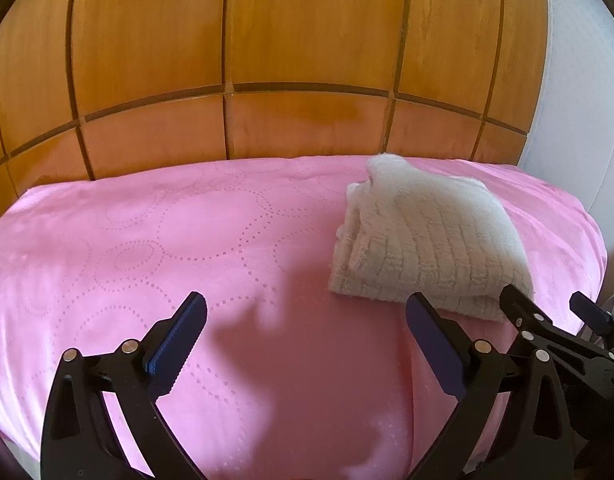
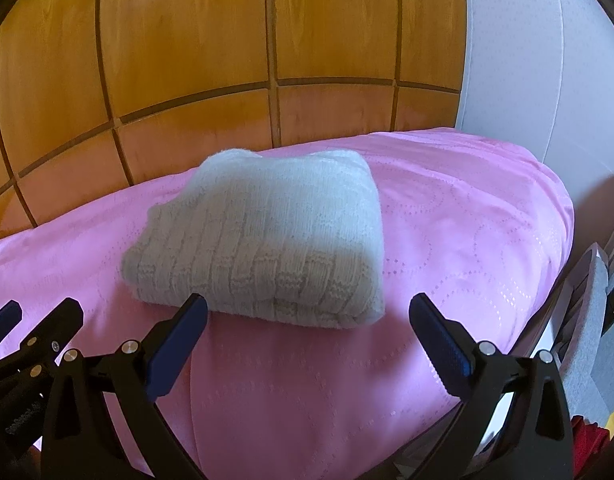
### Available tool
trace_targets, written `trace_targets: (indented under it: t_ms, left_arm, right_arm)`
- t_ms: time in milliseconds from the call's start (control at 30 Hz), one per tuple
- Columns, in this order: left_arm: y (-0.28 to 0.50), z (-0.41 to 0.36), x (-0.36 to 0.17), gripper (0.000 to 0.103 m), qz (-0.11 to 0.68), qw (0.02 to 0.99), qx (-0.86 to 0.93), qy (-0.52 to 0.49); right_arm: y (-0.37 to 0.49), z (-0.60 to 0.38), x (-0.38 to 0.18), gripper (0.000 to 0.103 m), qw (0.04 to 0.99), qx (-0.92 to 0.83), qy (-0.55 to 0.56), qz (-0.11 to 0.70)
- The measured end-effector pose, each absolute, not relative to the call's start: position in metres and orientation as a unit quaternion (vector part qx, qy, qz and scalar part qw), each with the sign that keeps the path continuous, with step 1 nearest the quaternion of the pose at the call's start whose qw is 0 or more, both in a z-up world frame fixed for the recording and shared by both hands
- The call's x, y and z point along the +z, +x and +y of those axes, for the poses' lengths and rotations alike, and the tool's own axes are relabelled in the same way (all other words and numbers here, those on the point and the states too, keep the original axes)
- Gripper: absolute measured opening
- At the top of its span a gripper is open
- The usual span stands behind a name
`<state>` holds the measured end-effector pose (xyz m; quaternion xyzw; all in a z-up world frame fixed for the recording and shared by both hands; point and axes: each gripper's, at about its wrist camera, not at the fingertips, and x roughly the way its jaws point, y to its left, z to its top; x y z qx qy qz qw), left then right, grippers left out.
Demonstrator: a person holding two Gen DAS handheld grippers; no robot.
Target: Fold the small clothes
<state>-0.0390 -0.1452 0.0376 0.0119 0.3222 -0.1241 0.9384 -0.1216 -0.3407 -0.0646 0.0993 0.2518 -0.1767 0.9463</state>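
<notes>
1. My left gripper (image 1: 307,312) stands spread wide with nothing between its pads, over bare pink bedspread (image 1: 147,240). The folded white knit garment (image 1: 423,240) lies ahead and to its right, its near edge just beyond the right-hand finger (image 1: 427,320). If I sweep rightward carelessly, that finger could catch the hem and drag the top layer open.
2. My right gripper (image 2: 307,312) is equally wide and empty, the garment just ahead, its near fold touching or almost touching the left-hand finger (image 2: 187,320). Pushing forward could shove the bundle and loosen it.
3. The two tools sit close side by side; they could knock together.
4. Right of the right gripper the bed drops off; a nudge that way risks the garment sliding over.
</notes>
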Motion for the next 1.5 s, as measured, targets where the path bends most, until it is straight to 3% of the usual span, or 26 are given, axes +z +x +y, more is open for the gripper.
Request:
trace_targets:
  t_ms: [1500]
  left_arm:
    - [-0.0353,-0.1439,0.0330,0.099,0.333,0.937,-0.109,0.011]
  right_arm:
    - [-0.1182,-0.3363,-0.0697,0.101,0.947,-0.161,0.106,0.256]
